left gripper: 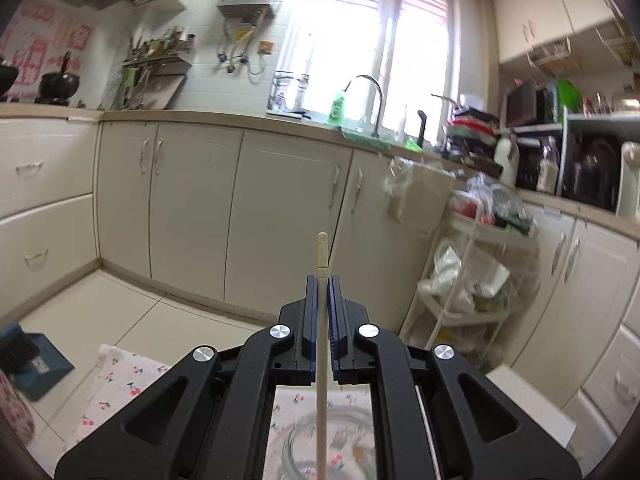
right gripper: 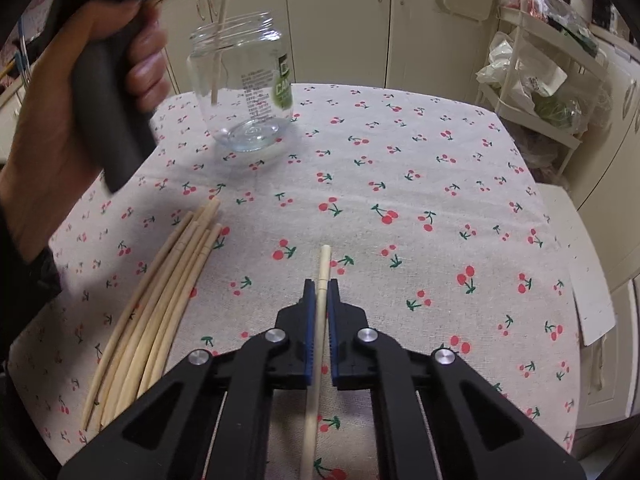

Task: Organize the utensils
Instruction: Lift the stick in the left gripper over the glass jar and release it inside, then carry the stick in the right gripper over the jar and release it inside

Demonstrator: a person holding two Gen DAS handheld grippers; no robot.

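My left gripper [left gripper: 322,280] is shut on a pale wooden chopstick [left gripper: 322,256] that runs up between its blue pads. Below it, blurred, lies the mouth of a clear glass jar [left gripper: 352,432]. In the right wrist view a hand [right gripper: 48,120] holds that gripper above the jar [right gripper: 248,92], and its chopstick [right gripper: 219,40] reaches down inside the jar. My right gripper [right gripper: 319,286] is shut on another chopstick [right gripper: 323,264] over the cherry-print tablecloth [right gripper: 400,200]. Several loose chopsticks [right gripper: 160,312] lie in a bundle to its left.
A white wire trolley [right gripper: 532,80] full of bags stands beyond the table's far right corner. Cream cabinets [right gripper: 340,20] line the wall behind. A blue box [left gripper: 40,364] sits on the floor to the left. A white surface [right gripper: 592,300] adjoins the table's right edge.
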